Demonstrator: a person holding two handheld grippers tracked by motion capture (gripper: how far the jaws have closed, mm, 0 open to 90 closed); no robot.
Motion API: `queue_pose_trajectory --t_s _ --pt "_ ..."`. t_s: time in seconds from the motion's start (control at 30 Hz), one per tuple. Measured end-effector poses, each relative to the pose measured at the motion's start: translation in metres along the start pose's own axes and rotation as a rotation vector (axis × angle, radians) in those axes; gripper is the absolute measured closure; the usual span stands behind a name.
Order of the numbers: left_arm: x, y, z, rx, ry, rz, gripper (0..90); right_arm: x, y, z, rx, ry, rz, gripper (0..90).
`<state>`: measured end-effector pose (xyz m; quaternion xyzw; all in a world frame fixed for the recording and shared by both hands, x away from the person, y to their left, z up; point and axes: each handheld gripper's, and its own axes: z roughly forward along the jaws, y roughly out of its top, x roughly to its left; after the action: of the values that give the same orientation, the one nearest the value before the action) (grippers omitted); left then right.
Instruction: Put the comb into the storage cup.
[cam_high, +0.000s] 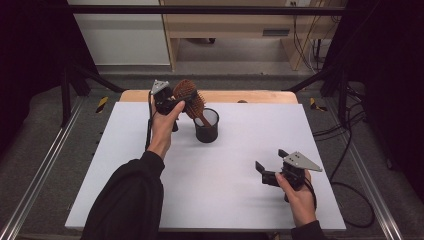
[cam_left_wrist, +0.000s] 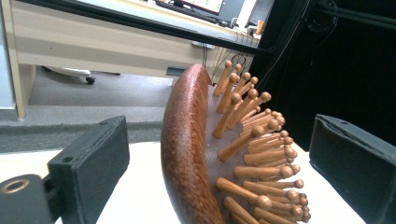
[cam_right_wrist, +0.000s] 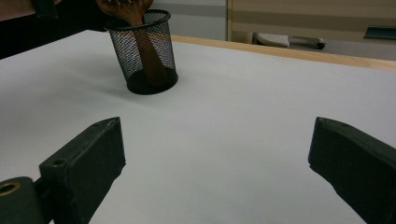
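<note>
Mesh cup stands near far edge of table, left of centre; hairbrush sticks out above its rim, blocking drop-in from above. Left gripper crowds cup's left side. Right gripper near right edge; centre, near edge, far right corner open.

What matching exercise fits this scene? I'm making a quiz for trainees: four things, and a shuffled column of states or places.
Things:
1. hairbrush
2. mesh cup
3. left claw
4. right claw

States or places:
A. open, over bare table, holding nothing
B. black, standing upright on the white table top
C. wooden, handle down in the cup
D. open, its jaws on either side of the brush head

Pairs: 1-C, 2-B, 3-D, 4-A
</note>
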<state>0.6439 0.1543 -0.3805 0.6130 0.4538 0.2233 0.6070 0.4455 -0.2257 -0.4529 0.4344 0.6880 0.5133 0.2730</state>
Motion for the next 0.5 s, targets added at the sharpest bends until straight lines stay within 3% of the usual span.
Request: queue_pose_trajectory --t_s 0.5 --pt "-0.0062 -0.0017 0.0018 0.008 0.035 0.043 1.8 -0.0009 0.0003 -0.0009 -0.004 -0.003 0.003 4.0"
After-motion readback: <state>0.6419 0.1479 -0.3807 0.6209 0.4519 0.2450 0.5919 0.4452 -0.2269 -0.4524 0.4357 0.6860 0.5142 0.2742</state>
